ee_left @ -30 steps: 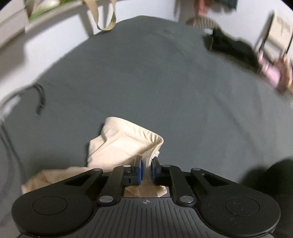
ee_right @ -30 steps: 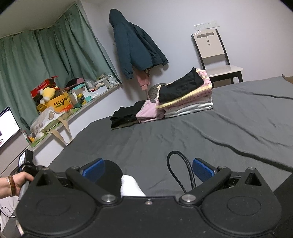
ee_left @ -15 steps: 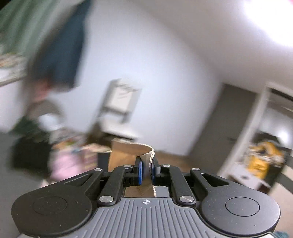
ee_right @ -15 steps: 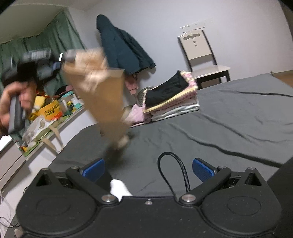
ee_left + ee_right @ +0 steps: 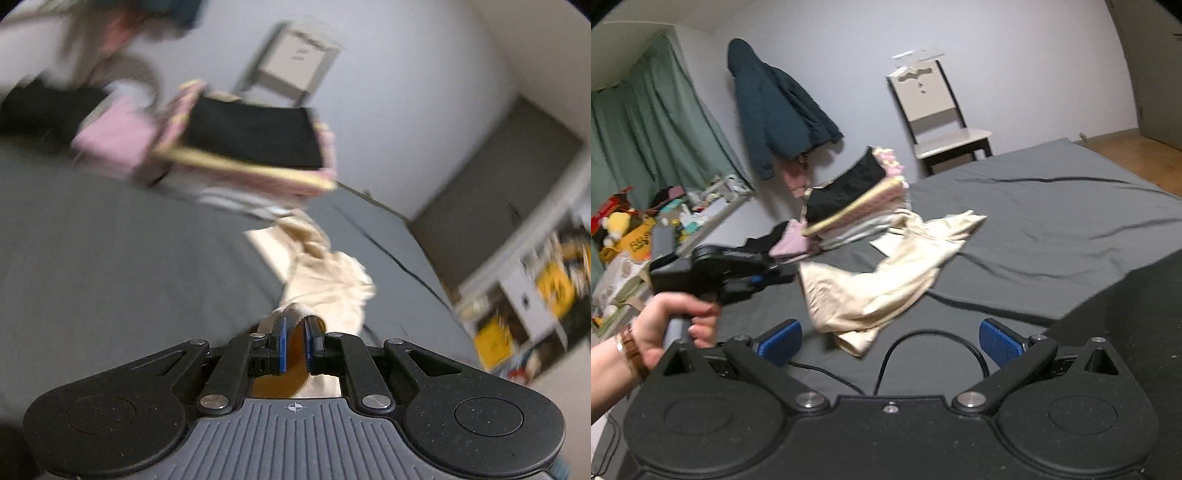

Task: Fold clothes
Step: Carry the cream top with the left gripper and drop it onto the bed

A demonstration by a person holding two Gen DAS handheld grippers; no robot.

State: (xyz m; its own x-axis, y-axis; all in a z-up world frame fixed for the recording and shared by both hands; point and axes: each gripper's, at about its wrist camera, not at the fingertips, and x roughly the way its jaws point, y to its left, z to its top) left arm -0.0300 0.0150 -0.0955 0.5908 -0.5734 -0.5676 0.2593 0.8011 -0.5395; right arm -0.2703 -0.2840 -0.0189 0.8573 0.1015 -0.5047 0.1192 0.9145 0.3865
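Over the dark grey bed sheet (image 5: pixel 1052 236) a cream garment (image 5: pixel 882 273) is held aloft, pinched in the left gripper (image 5: pixel 294 345), seemingly for spreading flat; the right gripper (image 5: pixel 888 339), gaping and empty at lower centre, would be needed at a free edge.

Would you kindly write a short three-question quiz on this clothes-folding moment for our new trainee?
1. True or false: the left gripper is shut on the cream garment.
2. Which describes the right gripper? A) shut on a cable B) open and holding nothing C) shut on the cream garment
3. Fill in: behind the cream garment, on the grey bed, sits a pile of ____ clothes.

Key: 1 true; 2 B; 3 folded.
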